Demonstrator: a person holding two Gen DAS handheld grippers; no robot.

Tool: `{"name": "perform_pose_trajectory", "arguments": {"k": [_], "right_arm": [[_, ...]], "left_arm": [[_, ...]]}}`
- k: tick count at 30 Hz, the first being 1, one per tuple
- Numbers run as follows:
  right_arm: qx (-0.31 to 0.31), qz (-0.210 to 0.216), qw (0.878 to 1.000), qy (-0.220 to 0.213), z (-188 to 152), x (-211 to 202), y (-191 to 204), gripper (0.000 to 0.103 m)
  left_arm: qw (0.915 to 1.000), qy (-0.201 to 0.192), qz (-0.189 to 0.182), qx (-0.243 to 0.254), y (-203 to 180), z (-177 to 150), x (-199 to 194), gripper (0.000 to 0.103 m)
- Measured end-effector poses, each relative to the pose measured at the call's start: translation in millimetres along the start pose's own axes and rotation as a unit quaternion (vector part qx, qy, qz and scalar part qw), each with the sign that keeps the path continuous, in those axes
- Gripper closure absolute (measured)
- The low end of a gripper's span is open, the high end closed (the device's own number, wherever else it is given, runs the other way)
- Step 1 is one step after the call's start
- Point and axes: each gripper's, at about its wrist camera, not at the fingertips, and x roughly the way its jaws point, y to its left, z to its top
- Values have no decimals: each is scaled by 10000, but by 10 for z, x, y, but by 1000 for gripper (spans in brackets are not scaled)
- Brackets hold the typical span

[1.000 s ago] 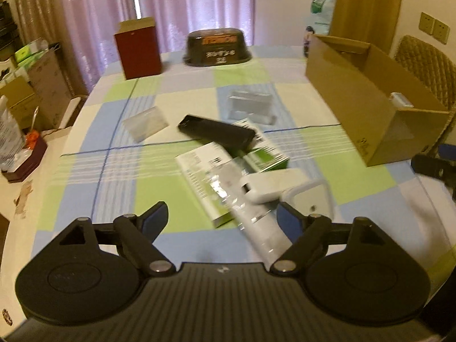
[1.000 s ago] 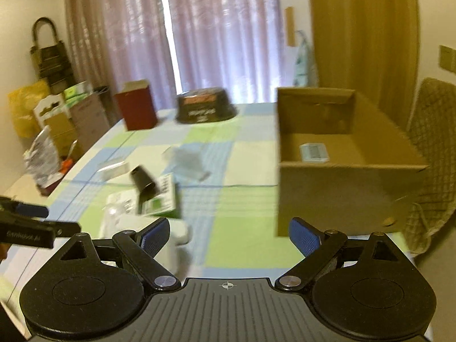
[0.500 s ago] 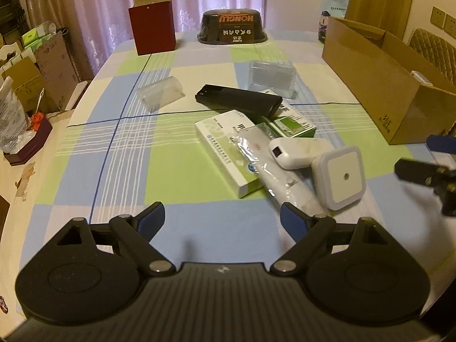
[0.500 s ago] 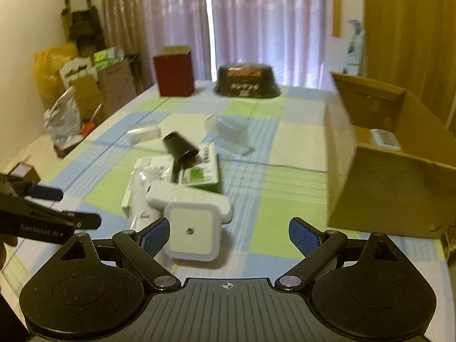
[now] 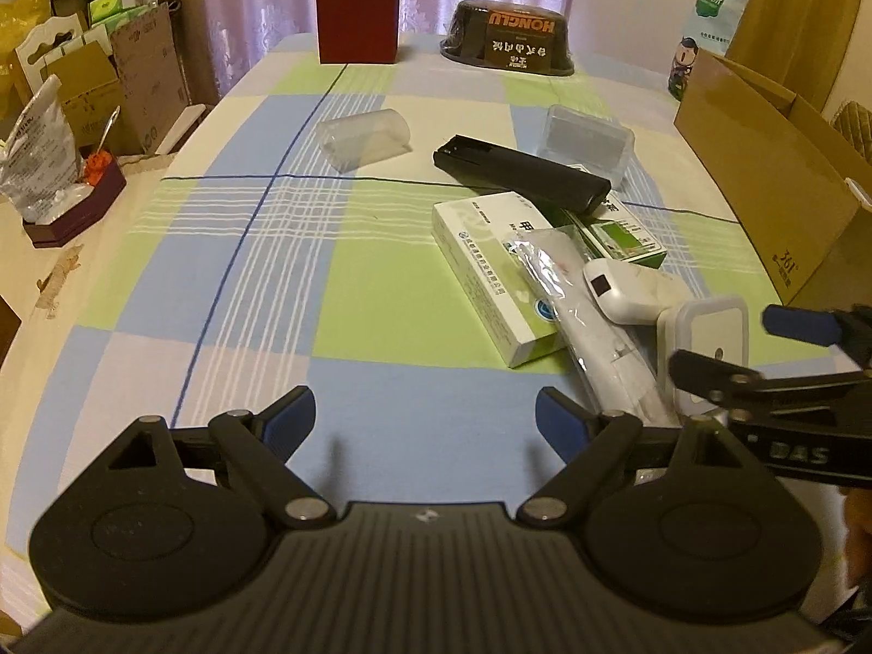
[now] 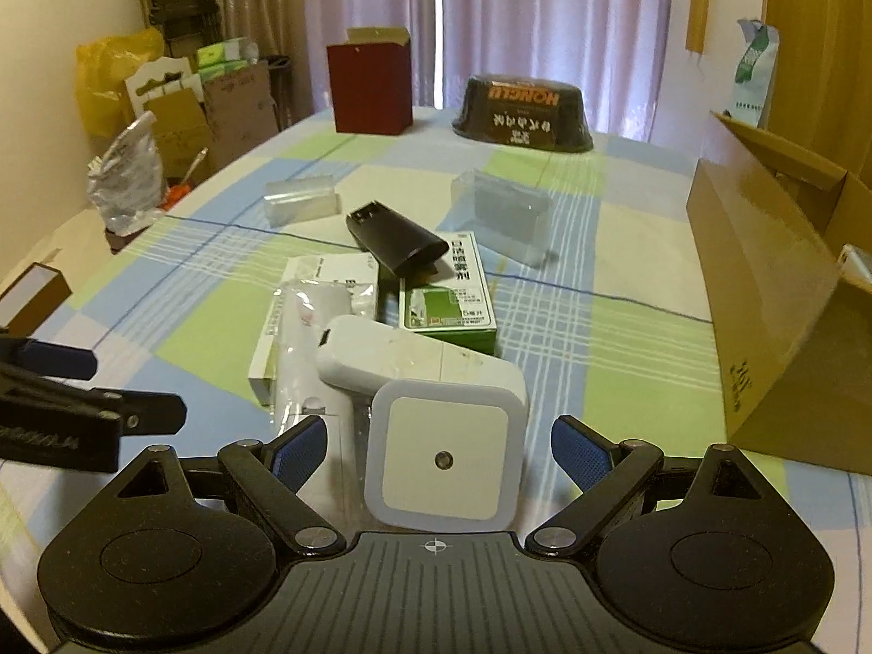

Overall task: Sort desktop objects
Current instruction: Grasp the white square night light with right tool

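A white square night light lies at the near end of a pile on the checked tablecloth, between the fingers of my open right gripper, which do not touch it. Behind it sit a white handheld device, a plastic-wrapped white tube, a white and green medicine box, a green box and a black bar. My left gripper hangs open over bare cloth, left of the pile. The right gripper shows at the right edge of the left wrist view.
An open cardboard box stands at the right with a small item inside. Two clear plastic cases lie farther back. A dark red box and a black bowl-shaped pack stand at the far end. Clutter lines the left side.
My right gripper has swung left from the cardboard box and closed in on the night light. My left gripper has pulled back and left, off the pile.
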Motion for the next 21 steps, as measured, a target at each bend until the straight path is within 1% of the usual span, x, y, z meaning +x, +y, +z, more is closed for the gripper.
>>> {"name": "perform_pose_trajectory", "arguments": {"k": [1, 2, 3, 4, 5, 6, 10, 15, 18, 21], "right_arm": [[37, -10, 10000, 34, 2, 27, -15, 11], [70, -20, 10000, 66, 3, 49, -31, 14], [100, -7, 9999, 123, 3, 72, -50, 28], [144, 2, 9997, 178, -1, 96, -72, 33], [184, 10, 9996, 201, -5, 103, -93, 33], [218, 20, 9995, 214, -10, 103, -114, 39], [323, -23, 9993, 196, 4, -6, -202, 39], [463, -350, 9983, 106, -4, -285, -461, 39], [702, -525, 9960, 171, -57, -347, -632, 39], [895, -591, 9939, 249, -111, -358, -763, 39]], "left_arm": [[10000, 10, -7, 0, -6, -1, 10, 18], [10000, 22, -15, 3, -14, -2, 22, 18], [10000, 29, -23, 6, -25, 0, 33, 18], [10000, 26, -30, 8, -37, 3, 41, 18], [10000, 23, -40, 16, -51, 9, 50, 18], [10000, 22, -56, 30, -70, 14, 59, 18], [9998, 27, -170, 129, -215, 26, 99, 18], [9987, -59, -387, 320, -518, 24, 164, 18], [9982, -119, -393, 429, -692, 14, 216, 18], [9979, -184, -394, 474, -820, 11, 226, 20]]}}
